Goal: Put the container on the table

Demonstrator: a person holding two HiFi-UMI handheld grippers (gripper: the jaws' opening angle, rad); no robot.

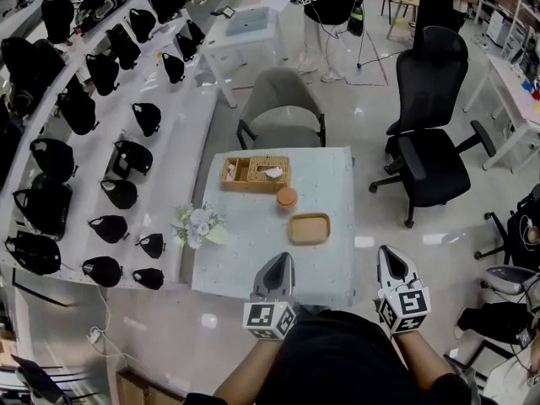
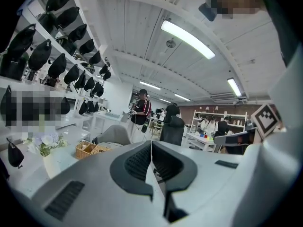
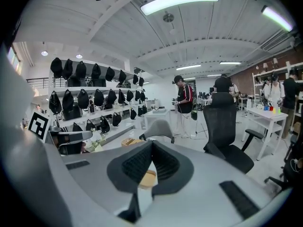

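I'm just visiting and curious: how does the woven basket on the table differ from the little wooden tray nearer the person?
The woven basket is larger and split into compartments with things inside; the wooden tray is smaller, smooth, undivided and empty. The basket sits at the table's far edge, the tray nearer the person. Both are tan, rectangular and lie flat.

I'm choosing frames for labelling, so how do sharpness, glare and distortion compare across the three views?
Head view: sharp, evenly lit, small glare spots on the glossy floor. Left gripper view: heavy fisheye curving, dark corners, bright ceiling light, near jaws slightly soft. Right gripper view: same curving and dark corners, ceiling light blown out, background sharp.
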